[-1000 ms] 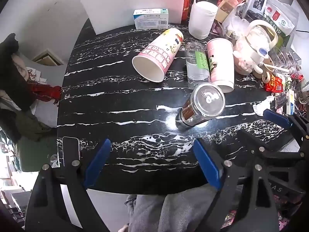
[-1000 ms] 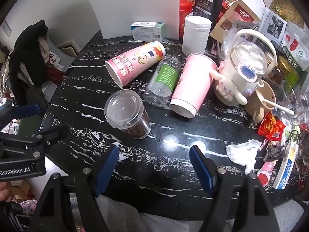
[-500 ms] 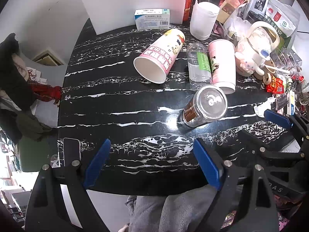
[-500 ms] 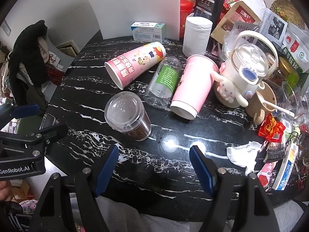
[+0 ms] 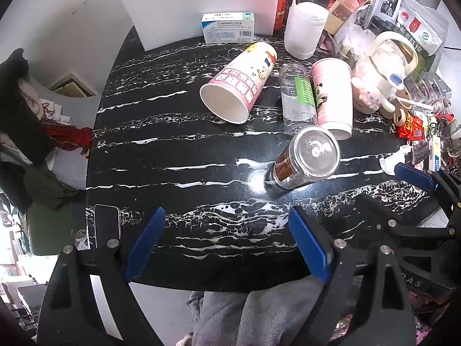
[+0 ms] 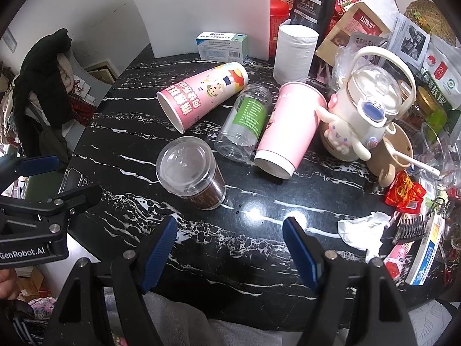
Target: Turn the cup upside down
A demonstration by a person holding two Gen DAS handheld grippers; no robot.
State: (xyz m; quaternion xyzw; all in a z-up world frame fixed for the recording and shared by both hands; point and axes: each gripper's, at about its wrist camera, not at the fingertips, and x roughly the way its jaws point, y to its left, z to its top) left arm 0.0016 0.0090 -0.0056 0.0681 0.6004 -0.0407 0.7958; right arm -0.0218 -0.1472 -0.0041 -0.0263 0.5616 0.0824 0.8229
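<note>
1. The black marble table (image 6: pixel 259 248) carries clutter along its far and right side.
2. Both the left gripper (image 5: pixel 227 242) and right gripper (image 6: pixel 230 248) hover at the near edge, jaws apart, empty, likely lining up.
3. The lidded clear cup (image 6: pixel 191 173) stands upright mid-table, unobstructed for grasping.

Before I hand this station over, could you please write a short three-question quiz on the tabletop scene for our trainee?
1. True or false: the clear plastic cup with a brown band stands upright on the black marble table.
2. What lies between the cartoon-printed pink paper cup and the plain pink paper cup?
3. Both grippers, left gripper and right gripper, are: A) open B) shut C) holding a cup.

Key: 1 true; 2 the clear green-labelled plastic jar; 3 A.
</note>
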